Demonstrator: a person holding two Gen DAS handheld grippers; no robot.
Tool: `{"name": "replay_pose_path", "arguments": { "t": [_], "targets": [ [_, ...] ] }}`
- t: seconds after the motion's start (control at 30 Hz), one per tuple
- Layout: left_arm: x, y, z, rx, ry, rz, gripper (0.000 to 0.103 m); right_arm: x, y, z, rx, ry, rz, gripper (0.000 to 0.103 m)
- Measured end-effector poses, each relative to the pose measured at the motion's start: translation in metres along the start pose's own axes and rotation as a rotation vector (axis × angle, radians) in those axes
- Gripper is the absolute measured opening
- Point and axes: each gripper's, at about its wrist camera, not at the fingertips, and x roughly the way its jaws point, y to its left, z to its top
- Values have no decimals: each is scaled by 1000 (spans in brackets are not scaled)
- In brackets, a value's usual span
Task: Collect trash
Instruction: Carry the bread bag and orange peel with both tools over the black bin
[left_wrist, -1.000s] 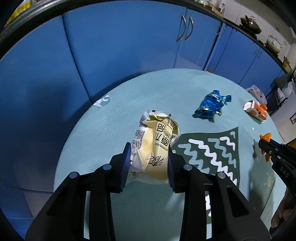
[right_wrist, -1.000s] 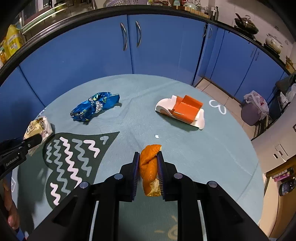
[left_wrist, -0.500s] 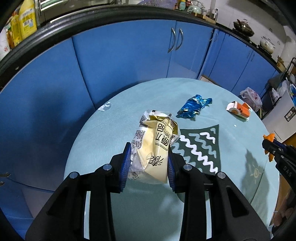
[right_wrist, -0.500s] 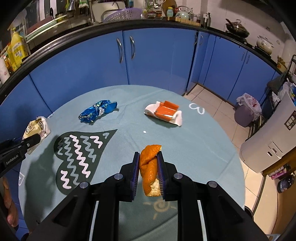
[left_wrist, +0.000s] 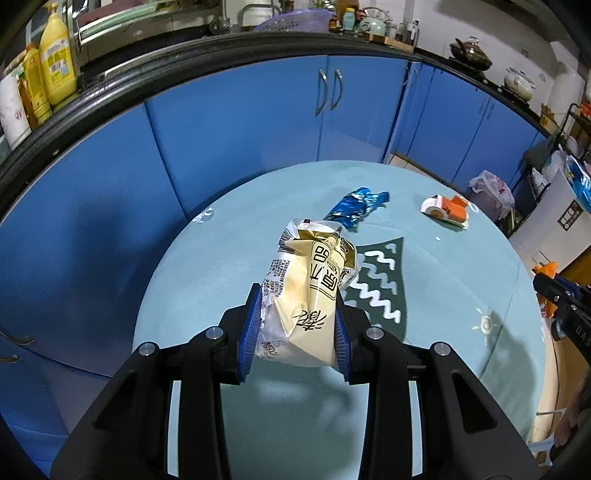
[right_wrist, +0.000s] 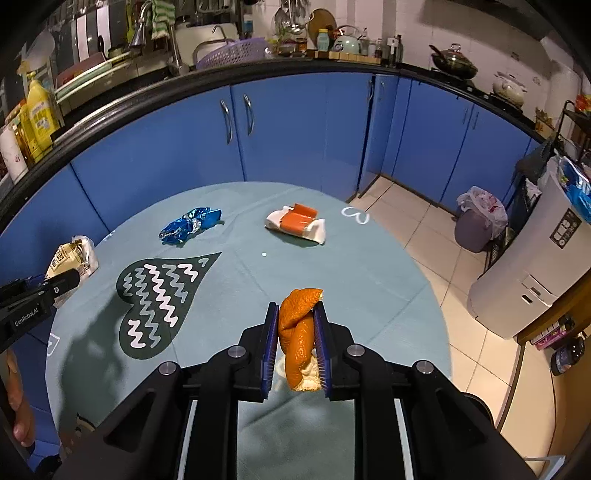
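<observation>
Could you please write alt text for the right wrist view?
The right tongs grip an orange peel above a round teal table. A blue wrapper and an orange-and-white carton lie beyond.

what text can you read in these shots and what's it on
"GenRobot.AI": side of the left gripper.
"DA": cut-off white letters on the right gripper.
Cream snack wrapper: large black Chinese characters and small print, not legible to me.
Yellow bottle label: too small.
</observation>
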Motion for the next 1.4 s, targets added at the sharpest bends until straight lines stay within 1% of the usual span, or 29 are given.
{"name": "replay_pose_path", "arguments": {
  "t": [0.13, 0.27, 0.53, 0.87, 1.07, 1.4],
  "targets": [
    [-13, -15, -2, 26, -14, -12, 36, -17, -12, -7, 16, -19, -9, 19],
    [-26, -38, -5, 69, -35, -33, 36, -37, -30, -18, 38, -38, -32, 19],
    [-47, -95, -17, 175, -54, -90, 36, -74, -80, -45, 107, -65, -96, 19],
    [-65, -165, -27, 301, -64, -152, 36, -113, -131, -77, 183, -92, -156, 19],
    [-76, -221, -36, 401, -69, -216, 36, -131, -157, -88, 227, -112, -185, 19],
    [-87, -295, -47, 521, -65, -289, 36, -150, -195, -111, 301, -119, -222, 19]
  ]
}}
